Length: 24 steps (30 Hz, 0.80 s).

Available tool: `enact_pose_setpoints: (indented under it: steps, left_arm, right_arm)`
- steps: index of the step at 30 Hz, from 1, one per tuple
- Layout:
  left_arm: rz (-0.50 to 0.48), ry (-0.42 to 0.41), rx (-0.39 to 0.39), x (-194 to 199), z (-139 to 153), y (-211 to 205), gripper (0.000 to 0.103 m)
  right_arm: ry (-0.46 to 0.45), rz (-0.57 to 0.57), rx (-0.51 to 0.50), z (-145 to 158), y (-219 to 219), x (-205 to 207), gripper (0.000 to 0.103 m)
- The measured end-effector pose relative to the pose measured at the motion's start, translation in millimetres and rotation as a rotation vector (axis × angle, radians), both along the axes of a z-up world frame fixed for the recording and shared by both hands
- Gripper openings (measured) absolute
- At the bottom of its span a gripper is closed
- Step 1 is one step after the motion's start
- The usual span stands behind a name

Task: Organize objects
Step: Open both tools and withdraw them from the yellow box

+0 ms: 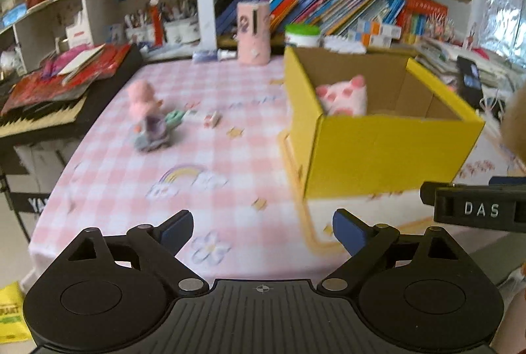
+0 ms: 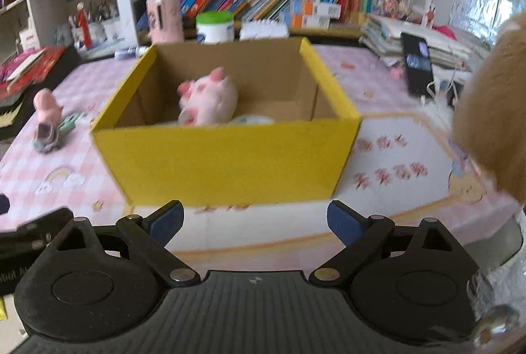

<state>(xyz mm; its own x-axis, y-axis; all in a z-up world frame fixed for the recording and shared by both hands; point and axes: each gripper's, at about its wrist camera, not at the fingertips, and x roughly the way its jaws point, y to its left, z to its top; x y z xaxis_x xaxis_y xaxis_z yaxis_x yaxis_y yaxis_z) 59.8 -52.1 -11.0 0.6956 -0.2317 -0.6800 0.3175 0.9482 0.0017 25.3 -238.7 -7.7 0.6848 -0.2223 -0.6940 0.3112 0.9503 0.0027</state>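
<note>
Box: yellow outside, brown cardboard inside. Plush pig in box: pale pink with darker pink spots. Worktop cloth: pink-and-white check with rainbow, cloud and flower prints. Doll: pink top, lilac skirt, grey base. Tongs: black, blue pads. Jar: white, green lid.

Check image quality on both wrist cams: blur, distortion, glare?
Left wrist: motion blur smears the yellow box and pink doll; the open left gripper stays sharp; fisheye bends the shelves. Right wrist: same blur on the plush pig; the open right gripper is crisp; bright window washes out the upper right.
</note>
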Motion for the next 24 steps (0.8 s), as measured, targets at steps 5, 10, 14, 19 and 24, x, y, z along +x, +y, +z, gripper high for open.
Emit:
enact_pose_setpoints:
  steps: [5, 10, 14, 19, 24]
  left_arm:
    - [0.049, 0.009, -0.008, -10, -1, 33, 0.095]
    - [0.075, 0.009, -0.012, -17, 1, 58, 0.095]
    - [0.077, -0.016, -0.001, -23, 7, 72, 0.096]
    - [0.069, -0.043, 0.007, -30, 11, 87, 0.098]
    - [0.083, -0.060, 0.001, -34, 15, 105, 0.098]
  right_arm:
    - [0.025, 0.036, 0.010, -3, 32, -8, 0.094]
    - [0.024, 0.064, 0.018, -2, 62, -16, 0.094]
    - [0.019, 0.071, 0.025, 0, 78, -21, 0.094]
    - [-0.001, 0.085, 0.030, 5, 98, -26, 0.094]
    - [-0.013, 0.093, 0.031, 9, 115, -29, 0.094]
